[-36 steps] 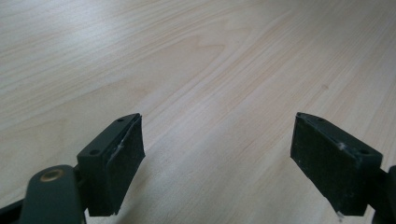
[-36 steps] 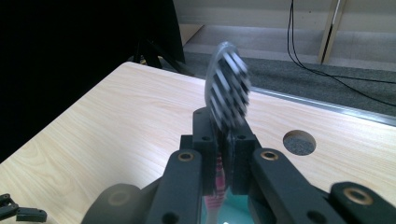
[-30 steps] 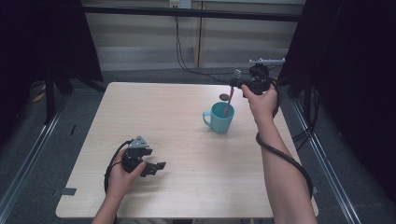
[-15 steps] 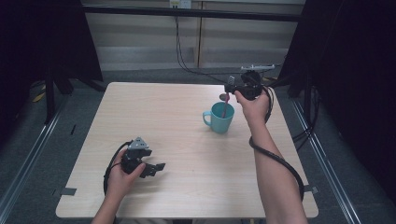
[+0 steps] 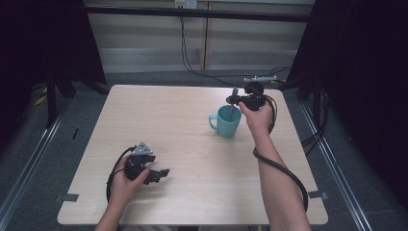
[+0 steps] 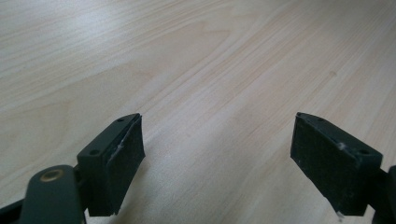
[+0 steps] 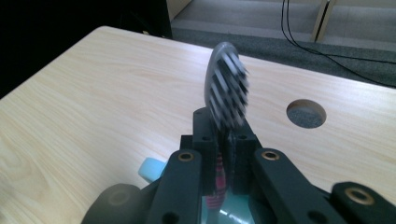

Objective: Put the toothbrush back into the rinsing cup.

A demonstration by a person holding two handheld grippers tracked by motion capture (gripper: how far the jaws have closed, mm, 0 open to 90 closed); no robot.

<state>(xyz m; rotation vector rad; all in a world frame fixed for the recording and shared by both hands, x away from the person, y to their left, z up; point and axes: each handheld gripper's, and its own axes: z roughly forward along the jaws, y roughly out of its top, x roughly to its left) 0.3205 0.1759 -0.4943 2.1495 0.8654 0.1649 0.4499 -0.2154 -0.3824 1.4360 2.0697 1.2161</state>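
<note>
From above, the person's right gripper (image 5: 235, 99) hangs over the teal mug (image 5: 227, 121), which stands on the far right part of the wooden table (image 5: 192, 192), its handle turned to the left. A thin stick-like thing runs down from the jaws into the mug's mouth; at that distance I cannot tell what it is. The right gripper view settles it: the jaws are clamped tight on the stem of a toothbrush (image 7: 226, 93), its grey head with dark and light bristles sticking up past the jaw tips, a pink and dark striped bit of the handle showing between them, and the teal rim of the mug (image 7: 152, 169) just below. That close view also picks up a round cable hole (image 7: 306, 113) in the tabletop beyond the brush, which is hard to make out from above.

The left gripper (image 5: 159, 174) rests low on the near left part of the table in the person's left hand (image 5: 126, 185), well apart from the mug. The left gripper view gives what the overhead cannot: both black pads (image 6: 122, 161) standing wide apart with bare wood grain between them, nothing held.

The mug sits near the far edge and not far from the right edge. The middle and far left of the tabletop lie bare, so there is free room between the two hands. Dark curtains and rails flank the table on both sides
</note>
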